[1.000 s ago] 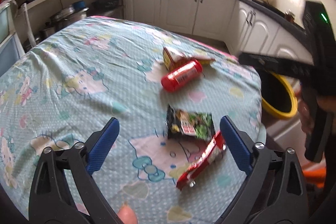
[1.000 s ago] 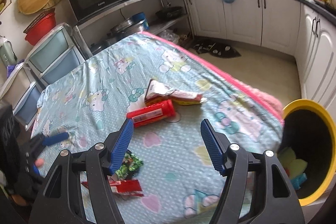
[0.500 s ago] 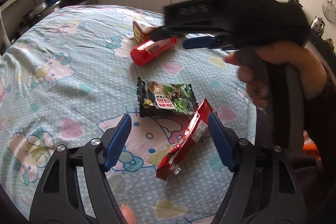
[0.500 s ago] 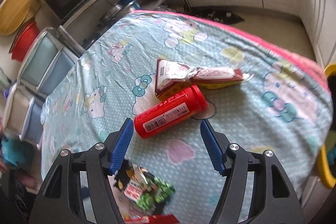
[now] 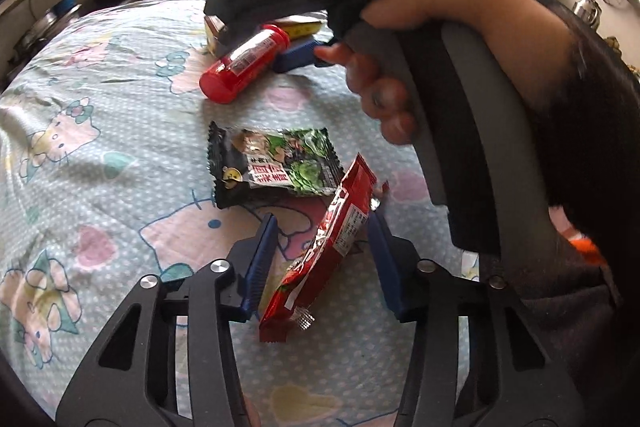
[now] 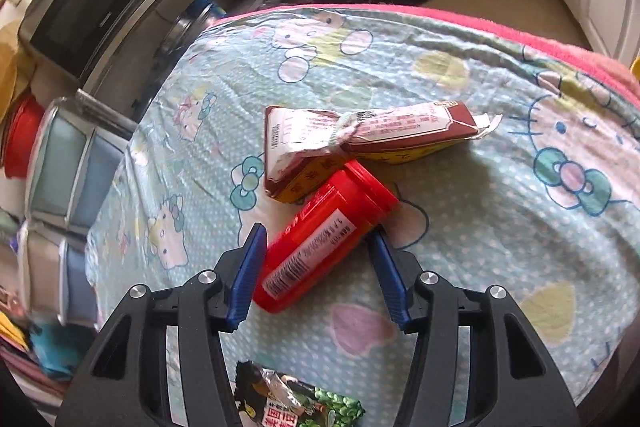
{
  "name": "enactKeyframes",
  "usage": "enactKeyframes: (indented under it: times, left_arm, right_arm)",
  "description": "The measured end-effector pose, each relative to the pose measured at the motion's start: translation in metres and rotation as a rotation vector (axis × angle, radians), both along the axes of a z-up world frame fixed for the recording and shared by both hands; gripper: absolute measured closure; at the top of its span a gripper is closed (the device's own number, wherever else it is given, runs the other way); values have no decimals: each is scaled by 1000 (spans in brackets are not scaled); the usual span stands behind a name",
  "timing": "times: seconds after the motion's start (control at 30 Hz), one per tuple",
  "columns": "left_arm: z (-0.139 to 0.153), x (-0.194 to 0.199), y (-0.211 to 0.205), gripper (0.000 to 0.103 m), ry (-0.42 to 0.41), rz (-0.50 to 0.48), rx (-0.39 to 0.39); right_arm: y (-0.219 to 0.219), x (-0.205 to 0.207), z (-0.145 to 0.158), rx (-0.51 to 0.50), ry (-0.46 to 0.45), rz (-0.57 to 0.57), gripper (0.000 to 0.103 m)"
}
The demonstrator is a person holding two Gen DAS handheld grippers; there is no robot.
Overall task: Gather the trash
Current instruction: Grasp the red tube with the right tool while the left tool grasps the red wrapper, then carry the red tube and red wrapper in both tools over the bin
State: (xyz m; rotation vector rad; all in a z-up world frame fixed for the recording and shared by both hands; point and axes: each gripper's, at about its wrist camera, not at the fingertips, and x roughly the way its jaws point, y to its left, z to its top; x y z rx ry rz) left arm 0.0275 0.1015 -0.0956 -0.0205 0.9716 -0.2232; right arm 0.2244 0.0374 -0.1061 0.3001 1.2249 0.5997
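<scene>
Both tongs having come down lower, right tongs (image 6: 318,263) sitting open around the red bottle (image 6: 326,237), left tongs (image 5: 322,259) sitting open around the red wrapper (image 5: 328,247), nothing squeezed yet

Left wrist view: low over the near end of the table (image 5: 92,131), facing its far edge and the kitchen cabinets – close. Right wrist view: further along, tilted down, facing the microwave (image 6: 92,7) side – very close. Shared: red bottle (image 5: 244,63) (image 6: 320,239), green snack packet (image 5: 276,167) (image 6: 304,403), patterned cloth.
</scene>
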Motion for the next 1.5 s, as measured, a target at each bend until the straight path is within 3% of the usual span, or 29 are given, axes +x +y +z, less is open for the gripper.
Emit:
enactKeyframes:
  times: [0.33,0.63,0.87,1.23,1.5]
  left_arm:
    - [-1,-17,-9,85,31,-21,47]
    - [-1,-43,-1,89,44,17,62]
    - [5,-53,1,93,56,82,29]
    - [23,-55,3,95,22,128,-11]
    - [46,-43,6,95,-41,166,-39]
  right_arm:
    - [-4,6,-1,12,15,48,60]
    - [-30,-3,0,24,3,76,66]
    - [-61,-15,4,-9,-64,101,70]
    - [-90,-36,13,-145,-243,133,75]
    - [-103,-43,26,-124,-306,132,75]
